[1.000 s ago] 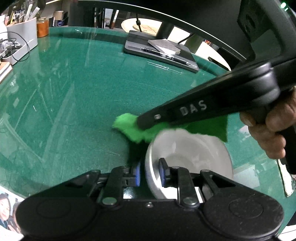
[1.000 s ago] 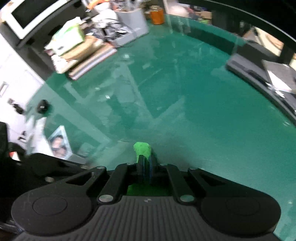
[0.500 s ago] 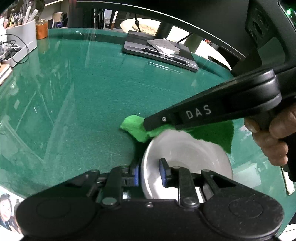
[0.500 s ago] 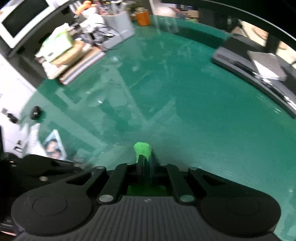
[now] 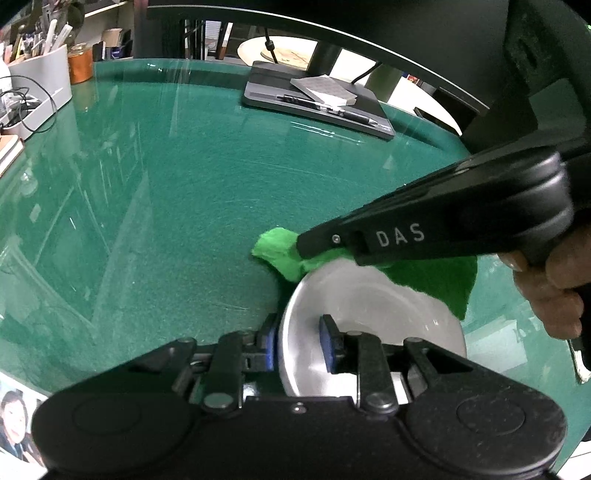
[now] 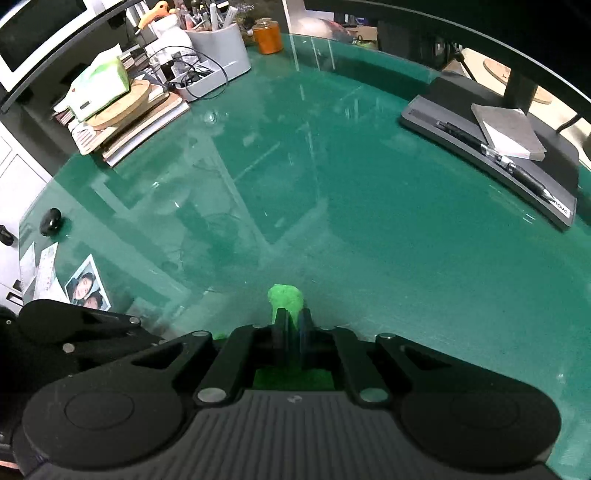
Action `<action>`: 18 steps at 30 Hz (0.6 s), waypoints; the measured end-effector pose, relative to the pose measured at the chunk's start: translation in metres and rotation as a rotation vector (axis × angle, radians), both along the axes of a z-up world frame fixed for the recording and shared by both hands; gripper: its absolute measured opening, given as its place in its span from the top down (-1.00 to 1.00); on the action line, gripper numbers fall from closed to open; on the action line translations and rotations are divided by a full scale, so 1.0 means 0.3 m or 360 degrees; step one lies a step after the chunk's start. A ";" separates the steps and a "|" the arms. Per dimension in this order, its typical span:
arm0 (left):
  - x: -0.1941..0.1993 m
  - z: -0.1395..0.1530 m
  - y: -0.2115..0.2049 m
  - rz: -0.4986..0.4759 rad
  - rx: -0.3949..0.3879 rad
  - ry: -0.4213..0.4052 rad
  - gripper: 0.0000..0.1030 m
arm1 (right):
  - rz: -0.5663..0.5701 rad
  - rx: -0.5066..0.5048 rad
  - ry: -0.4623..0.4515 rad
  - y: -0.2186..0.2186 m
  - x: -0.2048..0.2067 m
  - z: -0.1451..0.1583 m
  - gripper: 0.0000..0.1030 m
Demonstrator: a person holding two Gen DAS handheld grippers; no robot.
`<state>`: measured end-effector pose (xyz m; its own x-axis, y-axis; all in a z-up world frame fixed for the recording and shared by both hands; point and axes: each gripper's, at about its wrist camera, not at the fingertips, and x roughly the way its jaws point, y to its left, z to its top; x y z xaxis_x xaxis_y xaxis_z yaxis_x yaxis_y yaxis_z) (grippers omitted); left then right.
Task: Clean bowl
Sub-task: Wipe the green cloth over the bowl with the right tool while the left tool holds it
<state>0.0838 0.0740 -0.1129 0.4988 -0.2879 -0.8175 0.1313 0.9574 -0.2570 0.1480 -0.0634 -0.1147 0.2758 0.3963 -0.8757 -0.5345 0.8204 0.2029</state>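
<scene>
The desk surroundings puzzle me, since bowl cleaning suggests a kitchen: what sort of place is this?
Probably an office desk: a monitor stand with a pen, a pen holder and stacked books.

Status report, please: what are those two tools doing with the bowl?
Left tool clamps white bowl by rim. Right tool shut on green cloth, at bowl's far edge. Nothing blocking.

Green glass-covered tabletop (image 6: 369, 229), glossy with reflections. At far right, dark monitor stand base (image 6: 491, 155) bearing a pen (image 6: 495, 158) and grey notepad (image 6: 508, 131). At far left, stacked books (image 6: 136, 122), grey desk organiser (image 6: 218, 55), orange jar (image 6: 269, 36). Near left edge, photo print (image 6: 88, 284), small black knob (image 6: 50, 220).
</scene>
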 end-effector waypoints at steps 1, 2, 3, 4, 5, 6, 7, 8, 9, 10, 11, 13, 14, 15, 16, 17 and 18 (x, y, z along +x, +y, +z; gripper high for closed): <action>0.000 0.000 -0.001 -0.0001 0.0002 0.0000 0.50 | 0.0012 0.0013 -0.0002 0.009 -0.006 0.004 0.91; 0.001 0.000 -0.001 -0.0002 0.0003 0.0000 0.50 | 0.0024 0.0026 -0.0003 0.018 -0.012 0.008 0.91; 0.001 0.001 -0.001 -0.0003 0.0004 0.0000 0.50 | 0.0037 0.0038 -0.0005 0.028 -0.019 0.011 0.90; 0.001 0.001 0.000 -0.0003 0.0005 0.0001 0.50 | 0.0049 0.0051 -0.0006 0.037 -0.025 0.015 0.90; 0.002 0.001 0.000 -0.0004 0.0006 0.0000 0.49 | 0.0061 0.0064 -0.0008 0.046 -0.031 0.019 0.90; 0.002 0.001 0.000 -0.0004 0.0007 0.0000 0.49 | 0.0064 0.0070 -0.0005 0.050 -0.032 0.020 0.90; 0.003 0.001 0.000 -0.0005 0.0008 0.0000 0.49 | 0.0063 0.0073 0.0001 0.052 -0.030 0.019 0.90; 0.004 0.001 0.000 -0.0007 0.0008 0.0000 0.49 | 0.0062 0.0075 0.0003 0.053 -0.029 0.019 0.90; 0.005 0.001 0.001 -0.0008 0.0008 0.0000 0.49 | 0.0063 0.0073 0.0002 0.055 -0.029 0.019 0.90; 0.006 0.001 0.001 -0.0009 0.0009 0.0001 0.49 | 0.0066 0.0071 0.0000 0.056 -0.029 0.020 0.90; 0.007 0.001 0.000 -0.0010 0.0010 0.0001 0.49 | 0.0067 0.0069 -0.0001 0.057 -0.030 0.020 0.90; 0.008 0.001 0.000 -0.0011 0.0009 0.0001 0.48 | 0.0065 0.0070 -0.0003 0.059 -0.031 0.021 0.90; 0.009 0.001 0.000 -0.0013 0.0009 0.0001 0.47 | 0.0063 0.0072 -0.0003 0.057 -0.034 0.021 0.90; 0.009 0.001 -0.002 -0.0018 0.0013 -0.0001 0.47 | 0.0062 0.0075 -0.0004 0.053 -0.034 0.020 0.90; 0.009 0.001 -0.002 -0.0021 0.0015 -0.0002 0.46 | 0.0057 0.0075 -0.0004 0.046 -0.033 0.019 0.90; 0.009 0.001 -0.003 -0.0023 0.0018 -0.0003 0.45 | 0.0041 0.0066 -0.0005 0.036 -0.029 0.017 0.89; 0.009 0.001 -0.004 -0.0024 0.0018 -0.0004 0.45 | 0.0022 0.0054 -0.0006 0.025 -0.025 0.015 0.89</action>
<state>0.0866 0.0728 -0.1125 0.4965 -0.2859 -0.8196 0.1462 0.9582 -0.2457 0.1407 -0.0559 -0.1103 0.2736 0.4295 -0.8606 -0.5469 0.8055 0.2282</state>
